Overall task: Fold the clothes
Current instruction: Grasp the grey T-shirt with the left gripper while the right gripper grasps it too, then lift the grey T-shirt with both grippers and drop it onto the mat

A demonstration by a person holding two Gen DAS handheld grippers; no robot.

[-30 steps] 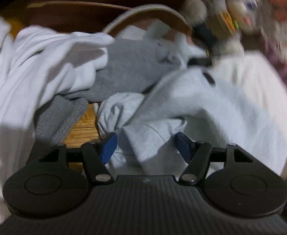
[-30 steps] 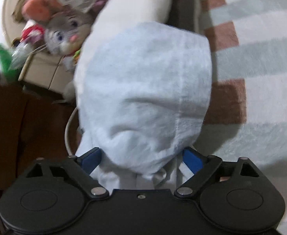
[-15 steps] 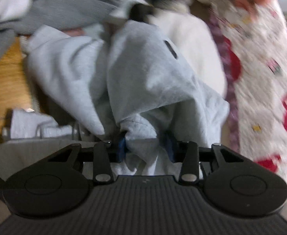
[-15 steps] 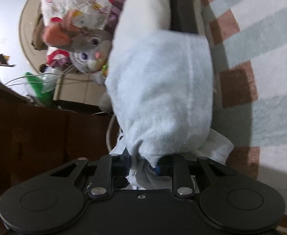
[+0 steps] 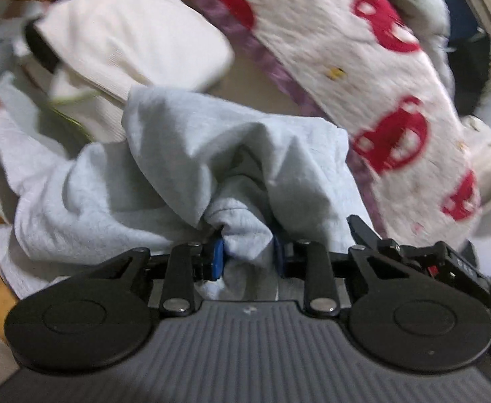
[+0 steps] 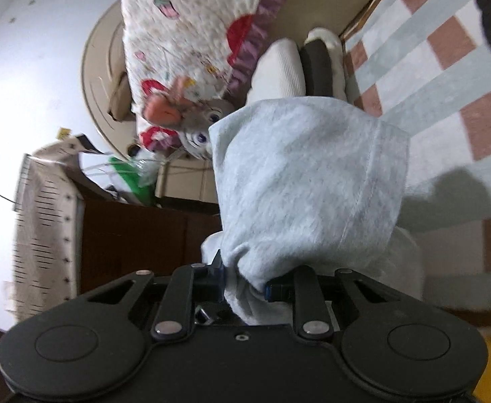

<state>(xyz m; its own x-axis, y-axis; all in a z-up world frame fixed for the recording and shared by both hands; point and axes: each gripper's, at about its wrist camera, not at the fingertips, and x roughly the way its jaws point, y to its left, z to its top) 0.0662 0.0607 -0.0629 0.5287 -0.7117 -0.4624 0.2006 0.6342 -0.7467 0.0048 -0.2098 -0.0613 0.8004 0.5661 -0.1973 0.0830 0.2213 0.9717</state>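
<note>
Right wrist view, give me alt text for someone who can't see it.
The right gripper is shut on a bunched fold of a light grey garment that fills the middle of the view. Behind it are a plush rabbit toy, a white blanket with red prints and a checked rug.

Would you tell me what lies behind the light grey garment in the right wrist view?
Behind the light grey garment show a plush rabbit, a white blanket with red prints and a cream cushion. The rabbit's body and the cushion's lower part are covered.
</note>
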